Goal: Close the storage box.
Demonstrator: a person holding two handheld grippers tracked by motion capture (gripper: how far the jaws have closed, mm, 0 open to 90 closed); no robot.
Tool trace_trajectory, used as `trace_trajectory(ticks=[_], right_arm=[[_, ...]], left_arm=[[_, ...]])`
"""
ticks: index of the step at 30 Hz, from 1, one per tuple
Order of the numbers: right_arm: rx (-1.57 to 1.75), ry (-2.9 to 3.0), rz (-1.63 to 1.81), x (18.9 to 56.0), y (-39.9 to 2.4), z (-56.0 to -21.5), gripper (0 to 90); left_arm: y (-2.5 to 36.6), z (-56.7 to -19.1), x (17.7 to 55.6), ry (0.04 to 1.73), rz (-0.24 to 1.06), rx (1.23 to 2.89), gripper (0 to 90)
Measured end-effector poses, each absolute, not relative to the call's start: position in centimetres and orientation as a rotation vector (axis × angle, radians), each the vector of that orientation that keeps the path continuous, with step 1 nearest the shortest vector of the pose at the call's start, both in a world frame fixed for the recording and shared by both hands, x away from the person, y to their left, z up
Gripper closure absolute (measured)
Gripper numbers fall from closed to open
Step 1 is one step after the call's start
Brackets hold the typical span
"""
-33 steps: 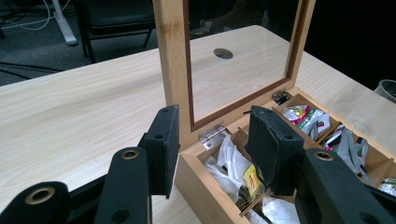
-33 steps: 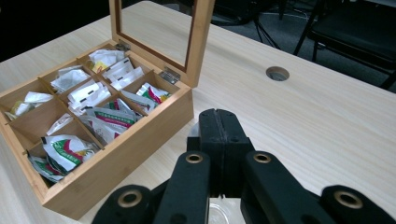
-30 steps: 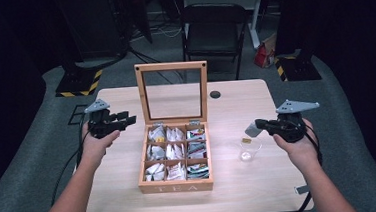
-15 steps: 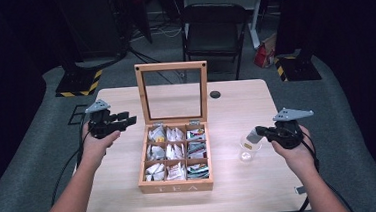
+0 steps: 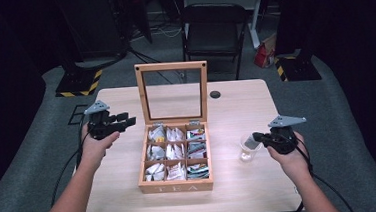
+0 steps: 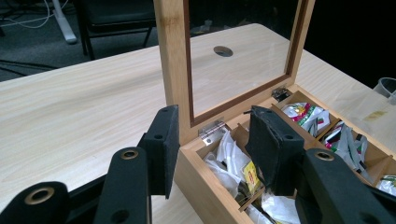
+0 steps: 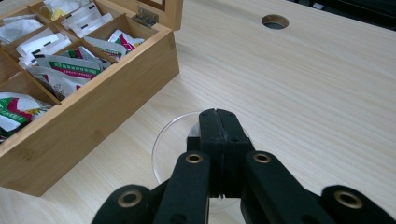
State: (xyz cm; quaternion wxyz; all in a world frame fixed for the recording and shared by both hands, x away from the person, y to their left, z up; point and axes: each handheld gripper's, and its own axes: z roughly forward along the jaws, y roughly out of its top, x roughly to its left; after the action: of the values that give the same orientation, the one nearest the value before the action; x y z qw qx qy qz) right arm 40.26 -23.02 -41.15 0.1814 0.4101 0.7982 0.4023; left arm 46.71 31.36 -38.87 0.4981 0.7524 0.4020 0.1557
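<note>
right hand-held gripper [image 7: 218, 122] is clenched, jaws pressed together, its tips just above the clear round plastic cup [image 7: 175, 142] on the tabletop [image 7: 303, 88]. left hand-held gripper [image 6: 215, 149] is released, jaws straddling the corner of the open wooden tea box [image 6: 205, 182].

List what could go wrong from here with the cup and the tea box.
The right gripper, jaws shut, hangs over the clear cup; a bump on the rim might tip it. The left gripper, jaws apart, sits close to the upright lid of the tea box and might knock it shut.
</note>
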Motion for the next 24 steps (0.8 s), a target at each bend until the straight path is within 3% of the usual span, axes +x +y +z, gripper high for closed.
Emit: trace_trajectory(ticks=[16,24], right_arm=[[1.183,2.283,1.097,40.5,-22.6,-43.0,89.7],[1.188,2.264,1.105,40.4,-22.8,-42.4,83.1]], left_arm=[[31.6,-39.1,46.7,0.981,0.374,1.819,53.2],[31.9,-39.2,46.7,0.983,0.379,1.818,53.0]])
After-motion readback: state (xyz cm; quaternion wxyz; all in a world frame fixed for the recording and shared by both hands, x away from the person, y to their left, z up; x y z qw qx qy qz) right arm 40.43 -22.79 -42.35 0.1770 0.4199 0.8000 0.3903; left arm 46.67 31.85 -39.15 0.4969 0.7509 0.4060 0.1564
